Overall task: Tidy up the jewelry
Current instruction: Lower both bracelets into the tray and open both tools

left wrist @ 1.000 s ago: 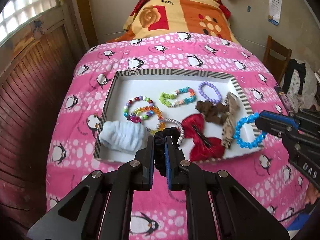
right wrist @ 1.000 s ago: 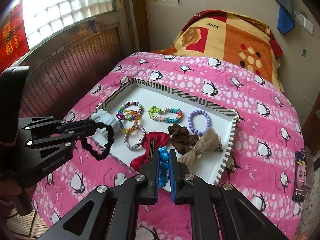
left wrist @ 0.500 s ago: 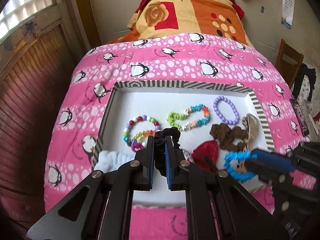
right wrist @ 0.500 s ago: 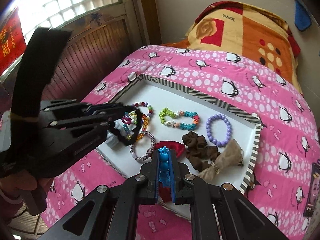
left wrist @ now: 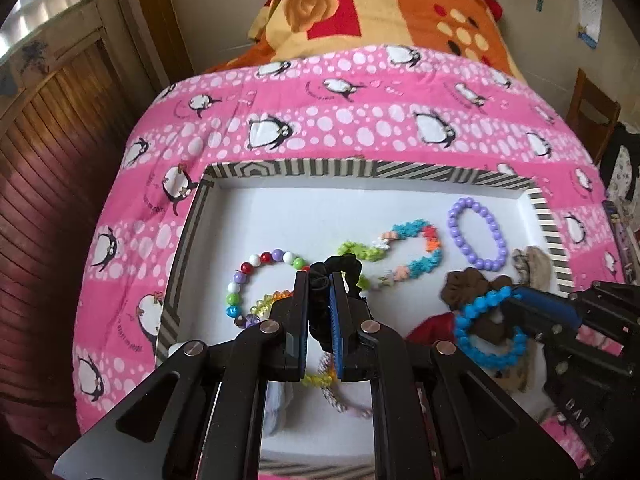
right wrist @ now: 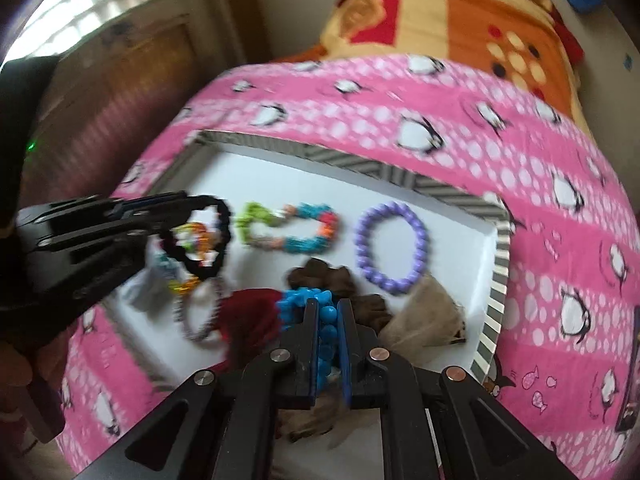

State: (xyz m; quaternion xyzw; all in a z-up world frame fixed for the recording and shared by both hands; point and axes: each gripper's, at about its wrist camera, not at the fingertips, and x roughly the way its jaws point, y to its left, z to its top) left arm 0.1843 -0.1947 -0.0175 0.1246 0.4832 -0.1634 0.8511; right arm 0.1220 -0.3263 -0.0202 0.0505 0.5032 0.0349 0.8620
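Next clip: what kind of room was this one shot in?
Most likely a home bedroom. A bed with a pink penguin-print sheet fills the view, a folded orange blanket lies at its head, and the striped-rim tray of jewelry sits on the bedding.

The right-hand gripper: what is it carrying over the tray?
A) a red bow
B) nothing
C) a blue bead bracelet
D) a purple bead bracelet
C: the right gripper is shut on the blue bead bracelet, while the purple bracelet lies loose in the tray.
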